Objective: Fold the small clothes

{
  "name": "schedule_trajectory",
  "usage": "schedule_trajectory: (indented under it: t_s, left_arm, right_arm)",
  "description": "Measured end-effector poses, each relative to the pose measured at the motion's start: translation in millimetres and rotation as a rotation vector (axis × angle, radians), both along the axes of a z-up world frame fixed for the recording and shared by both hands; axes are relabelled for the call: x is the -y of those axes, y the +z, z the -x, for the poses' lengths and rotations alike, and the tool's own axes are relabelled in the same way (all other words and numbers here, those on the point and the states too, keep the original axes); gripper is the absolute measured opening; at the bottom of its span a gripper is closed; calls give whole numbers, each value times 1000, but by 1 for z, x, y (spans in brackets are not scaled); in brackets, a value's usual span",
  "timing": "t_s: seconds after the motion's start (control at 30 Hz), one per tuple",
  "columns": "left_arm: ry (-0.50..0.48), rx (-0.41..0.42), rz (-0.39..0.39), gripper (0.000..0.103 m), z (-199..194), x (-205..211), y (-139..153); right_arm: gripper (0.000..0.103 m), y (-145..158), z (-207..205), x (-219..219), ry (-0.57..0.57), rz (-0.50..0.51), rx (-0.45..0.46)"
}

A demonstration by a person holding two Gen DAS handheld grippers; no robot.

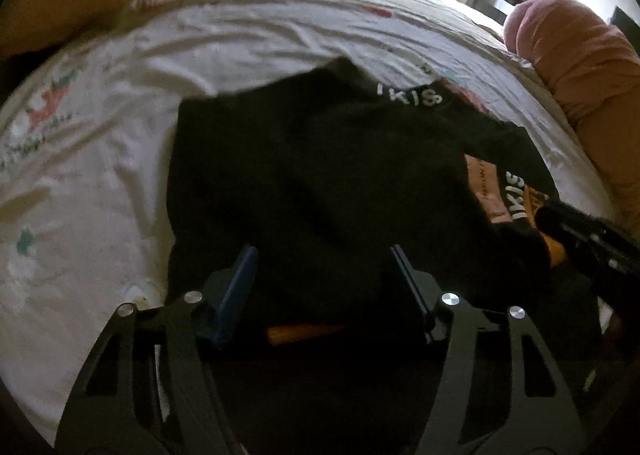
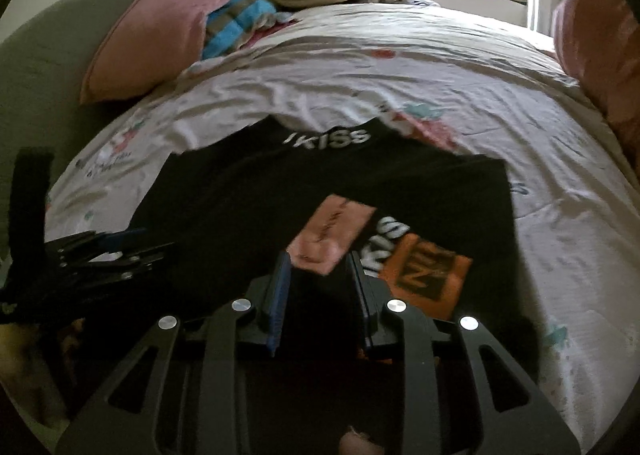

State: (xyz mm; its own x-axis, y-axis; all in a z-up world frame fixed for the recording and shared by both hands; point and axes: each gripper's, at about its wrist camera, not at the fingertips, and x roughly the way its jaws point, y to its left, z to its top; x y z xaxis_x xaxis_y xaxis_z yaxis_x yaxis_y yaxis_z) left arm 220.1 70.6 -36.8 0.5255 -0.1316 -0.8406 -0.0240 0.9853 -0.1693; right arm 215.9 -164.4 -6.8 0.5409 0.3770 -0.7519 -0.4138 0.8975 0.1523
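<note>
Left gripper fingers stand wide, right gripper fingers narrow, both parted over the black garment lying on the bed.

The black garment in the middle of the frame bears white "IKISS" lettering on its upper edge, a pink label and an orange patch with black print at lower right. The bedsheet is white with red and teal figures. At upper left lie a pink pillow and a blue-and-grey striped cloth. Both grippers' pads are dark blue on black frames.
</note>
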Motion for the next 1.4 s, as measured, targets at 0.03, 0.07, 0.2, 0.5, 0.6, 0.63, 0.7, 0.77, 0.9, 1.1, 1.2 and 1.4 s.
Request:
schedule_trajectory:
  t_s: [0.03, 0.07, 0.2, 0.5, 0.6, 0.63, 0.7, 0.77, 0.9, 1.1, 1.2, 1.4]
  left_arm:
    - [3, -4, 13, 58, 0, -2, -1]
    - [2, -4, 14, 58, 0, -2, 0]
    - [-3, -3, 4, 58, 2, -1, -1]
    - [-4, -2, 6, 58, 2, -2, -2]
    - [-5, -1, 7, 58, 2, -2, -1]
    - [-3, -1, 9, 58, 2, -2, -1]
    - [-2, 0, 11, 58, 2, -1, -1]
    - [-1, 5, 10, 58, 3, -1, 1]
    - [-3, 21, -7, 58, 4, 0, 6]
    - [11, 38, 1, 63, 8, -4, 13]
    - [16, 49, 11, 67, 10, -5, 17]
    - [34, 82, 21, 80, 17, -8, 27]
  right_arm:
    - [28, -1, 0, -3, 8, 2, -4]
    - [28, -3, 1, -8, 16, 5, -10]
    - [28, -11, -1, -11, 23, 23, -30]
    - [24, -33, -5, 2, -31, 127, -50]
    - [25, -32, -5, 4, -42, 112, -56]
    - [26, -31, -4, 4, -43, 107, -56]
    - [29, -27, -2, 5, -46, 85, -53]
    - [46, -22, 1, 6, -52, 75, -39]
    - [54, -14, 5, 12, -69, 39, -29]
    - [82, -3, 13, 23, -99, -6, -2]
    - [92, 3, 17, 26, -105, -16, 18]
    - [98, 14, 21, 31, -118, -36, 54]
